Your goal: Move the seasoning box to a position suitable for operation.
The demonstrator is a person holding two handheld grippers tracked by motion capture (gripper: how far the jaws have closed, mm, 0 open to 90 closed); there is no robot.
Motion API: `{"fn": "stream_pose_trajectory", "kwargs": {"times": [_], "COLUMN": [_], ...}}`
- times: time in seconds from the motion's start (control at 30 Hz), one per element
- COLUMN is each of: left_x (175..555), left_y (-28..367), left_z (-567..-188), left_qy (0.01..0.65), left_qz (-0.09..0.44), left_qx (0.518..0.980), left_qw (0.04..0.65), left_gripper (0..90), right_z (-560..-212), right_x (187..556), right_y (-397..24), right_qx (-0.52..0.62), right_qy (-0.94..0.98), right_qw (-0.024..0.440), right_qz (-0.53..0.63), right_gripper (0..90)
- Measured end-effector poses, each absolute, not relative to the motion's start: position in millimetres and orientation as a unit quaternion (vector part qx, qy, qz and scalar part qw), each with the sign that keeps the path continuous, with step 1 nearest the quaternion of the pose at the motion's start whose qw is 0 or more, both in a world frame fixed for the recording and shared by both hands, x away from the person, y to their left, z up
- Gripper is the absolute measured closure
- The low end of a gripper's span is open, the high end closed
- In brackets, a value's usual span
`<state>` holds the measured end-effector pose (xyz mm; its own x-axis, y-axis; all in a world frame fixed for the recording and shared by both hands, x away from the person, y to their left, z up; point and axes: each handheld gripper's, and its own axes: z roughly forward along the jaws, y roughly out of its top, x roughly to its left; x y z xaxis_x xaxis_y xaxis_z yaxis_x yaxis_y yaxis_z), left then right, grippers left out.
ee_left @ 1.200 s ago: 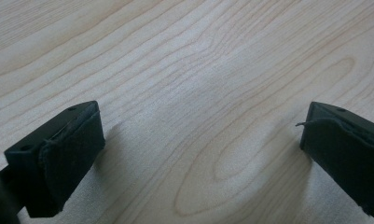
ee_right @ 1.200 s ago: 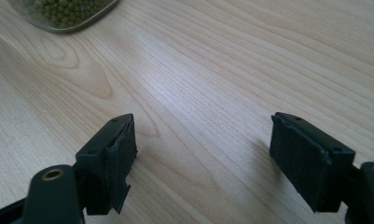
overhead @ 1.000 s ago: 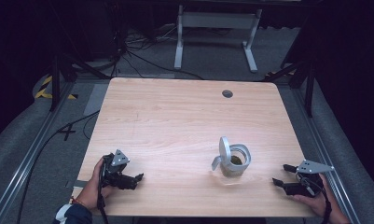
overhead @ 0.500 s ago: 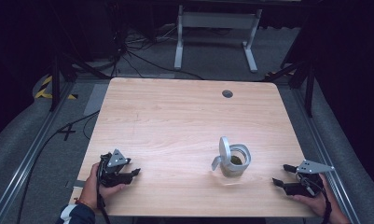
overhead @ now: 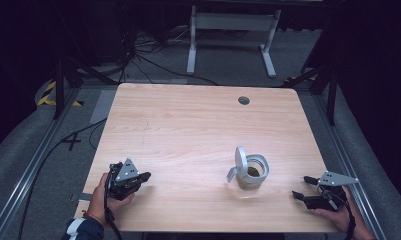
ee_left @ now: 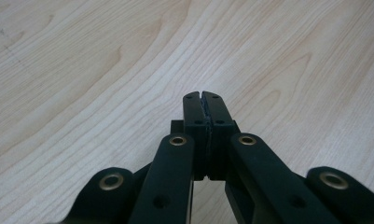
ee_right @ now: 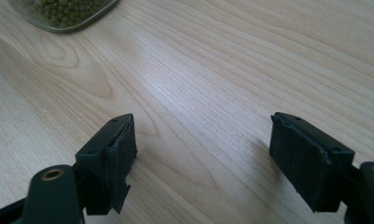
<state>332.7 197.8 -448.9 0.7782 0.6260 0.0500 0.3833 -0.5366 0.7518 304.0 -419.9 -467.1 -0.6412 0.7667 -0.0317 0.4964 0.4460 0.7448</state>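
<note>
A small glass jar (overhead: 252,174) stands on the wooden table (overhead: 188,125) at the front right, its hinged lid (overhead: 240,159) flipped up on the left side. Green beans (ee_right: 65,9) lie in its bottom, seen at the top left of the right gripper view. My left gripper (overhead: 146,175) rests near the front left edge, jaws pressed together with nothing between them (ee_left: 203,96). My right gripper (overhead: 302,187) sits at the front right, a short way right of the jar, its jaws wide apart over bare wood (ee_right: 203,140).
A round cable hole (overhead: 244,100) sits near the table's far edge. Behind the table stand a white metal frame (overhead: 233,30) and loose cables (overhead: 138,50) on the dark floor. A metal rail (overhead: 28,175) runs along the left side.
My left gripper has shifted slightly forward and to the right on the table. The right gripper and the jar have stayed put.
</note>
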Motion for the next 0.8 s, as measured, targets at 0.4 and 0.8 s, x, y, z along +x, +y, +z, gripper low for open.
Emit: {"fn": "stream_pose_trajectory", "kwargs": {"times": [0.4,0.8], "left_x": [331.8,335.0], "left_y": [193.4,169.9], "left_z": [-434.0,-416.3], "left_qy": [0.278,0.251], "left_qz": [0.169,0.167], "left_qx": [0.858,0.858], "left_qw": [0.397,0.415], "left_gripper": [90.0,89.9], "right_z": [-467.0,-467.1], "right_x": [303.9,303.9], "right_y": [-419.8,-419.9], "right_qx": [0.381,0.381], "right_qy": [0.829,0.83], "right_qw": [0.185,0.186], "right_qz": [0.364,0.364], "right_gripper": [22.9,22.9]}}
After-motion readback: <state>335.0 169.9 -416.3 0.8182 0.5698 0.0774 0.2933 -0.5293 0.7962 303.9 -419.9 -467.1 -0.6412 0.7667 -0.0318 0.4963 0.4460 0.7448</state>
